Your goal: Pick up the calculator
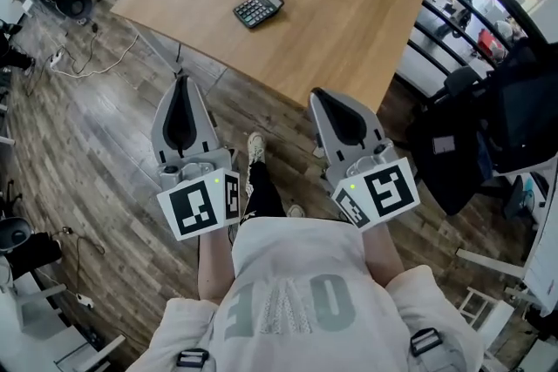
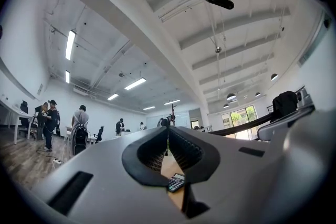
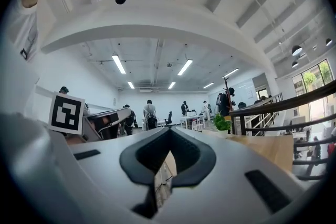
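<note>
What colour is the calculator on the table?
The calculator is black with paler keys, clearest in the head view.

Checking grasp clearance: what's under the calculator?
The calculator lies flat, keys up, directly on the wooden table; no mat or paper shows around its edges. Its underside is hidden by its own body.
</note>
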`<move>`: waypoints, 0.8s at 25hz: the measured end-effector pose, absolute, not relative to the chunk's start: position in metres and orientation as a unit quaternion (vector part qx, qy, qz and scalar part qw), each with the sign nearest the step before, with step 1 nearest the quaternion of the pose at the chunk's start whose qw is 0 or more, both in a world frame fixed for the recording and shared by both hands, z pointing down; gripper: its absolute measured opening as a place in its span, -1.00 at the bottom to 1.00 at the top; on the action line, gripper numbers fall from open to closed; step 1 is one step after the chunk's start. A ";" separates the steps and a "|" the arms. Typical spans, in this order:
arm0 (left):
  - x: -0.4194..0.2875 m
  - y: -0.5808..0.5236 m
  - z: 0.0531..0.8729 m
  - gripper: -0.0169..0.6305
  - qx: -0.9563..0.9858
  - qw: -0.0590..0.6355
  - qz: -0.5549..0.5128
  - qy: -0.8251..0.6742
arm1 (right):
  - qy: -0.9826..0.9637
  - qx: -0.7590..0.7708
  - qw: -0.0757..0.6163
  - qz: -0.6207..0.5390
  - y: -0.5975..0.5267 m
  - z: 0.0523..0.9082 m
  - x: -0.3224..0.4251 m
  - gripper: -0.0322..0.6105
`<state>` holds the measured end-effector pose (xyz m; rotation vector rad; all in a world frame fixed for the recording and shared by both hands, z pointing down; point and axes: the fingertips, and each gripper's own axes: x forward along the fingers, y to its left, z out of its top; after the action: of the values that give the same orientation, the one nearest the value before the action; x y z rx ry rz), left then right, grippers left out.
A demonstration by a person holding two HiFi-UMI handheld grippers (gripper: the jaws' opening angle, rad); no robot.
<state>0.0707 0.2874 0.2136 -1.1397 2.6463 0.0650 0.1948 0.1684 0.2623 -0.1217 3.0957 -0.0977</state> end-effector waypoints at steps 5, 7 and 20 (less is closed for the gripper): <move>0.027 0.259 0.215 -0.89 -0.397 0.128 0.027 0.908 | 0.999 -0.033 0.024 -0.020 0.142 0.255 0.148 -0.84; 0.008 0.252 0.220 -0.89 -0.399 0.124 0.029 0.908 | 0.999 -0.031 0.026 -0.017 0.134 0.254 0.127 -0.84; -0.140 0.166 0.222 -0.89 -0.460 0.121 0.026 0.879 | 0.998 -0.043 0.037 -0.027 0.071 0.242 -0.022 -0.84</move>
<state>-0.1397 0.1662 0.2219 -1.3439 2.5669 0.0767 -0.0224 0.0712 0.2422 -0.1318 3.0644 -0.0838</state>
